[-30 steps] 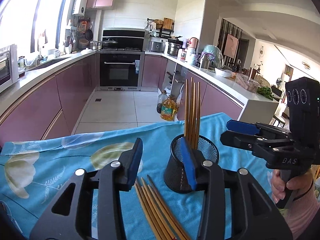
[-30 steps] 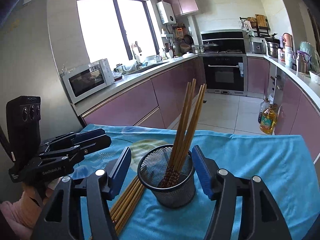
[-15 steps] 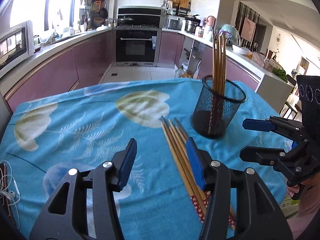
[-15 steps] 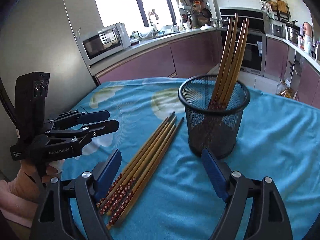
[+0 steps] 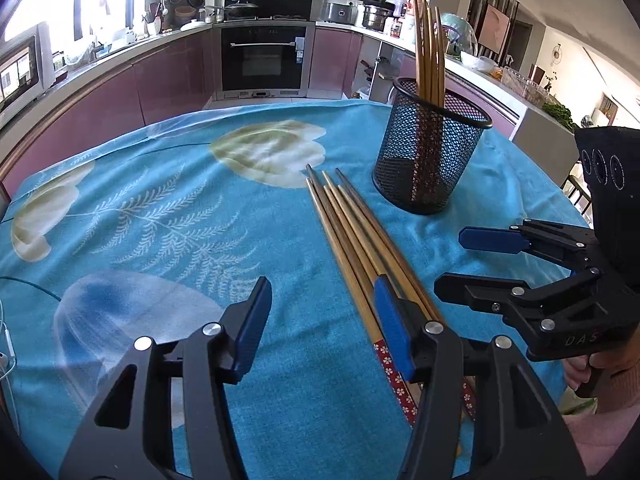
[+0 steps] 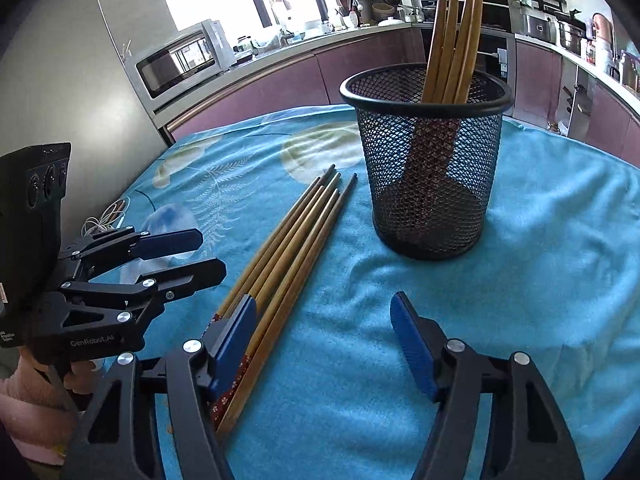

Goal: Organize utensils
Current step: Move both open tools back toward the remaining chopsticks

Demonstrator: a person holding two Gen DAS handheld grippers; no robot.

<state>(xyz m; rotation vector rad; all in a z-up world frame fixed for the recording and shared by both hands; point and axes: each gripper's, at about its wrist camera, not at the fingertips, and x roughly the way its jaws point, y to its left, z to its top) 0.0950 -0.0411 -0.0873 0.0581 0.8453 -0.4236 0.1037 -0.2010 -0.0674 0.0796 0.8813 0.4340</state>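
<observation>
A: What fills the lower part of the frame?

B: The left gripper (image 5: 320,330), black with blue pads, jaws apart and empty, above the blue floral tablecloth (image 5: 160,216). Its right-hand pad (image 5: 390,328) overlaps the bundle of loose brown wooden chopsticks (image 5: 352,232), which lies diagonally at centre; contact cannot be judged.

A: And at upper right?

B: A black wire-mesh cylindrical holder (image 5: 430,148) stands upright, just beside the bundle's tips, with several brown chopsticks standing inside (image 5: 428,52).

A: The right edge?

B: The right gripper (image 5: 468,260), black, hand-held, its jaws parted and empty.
</observation>
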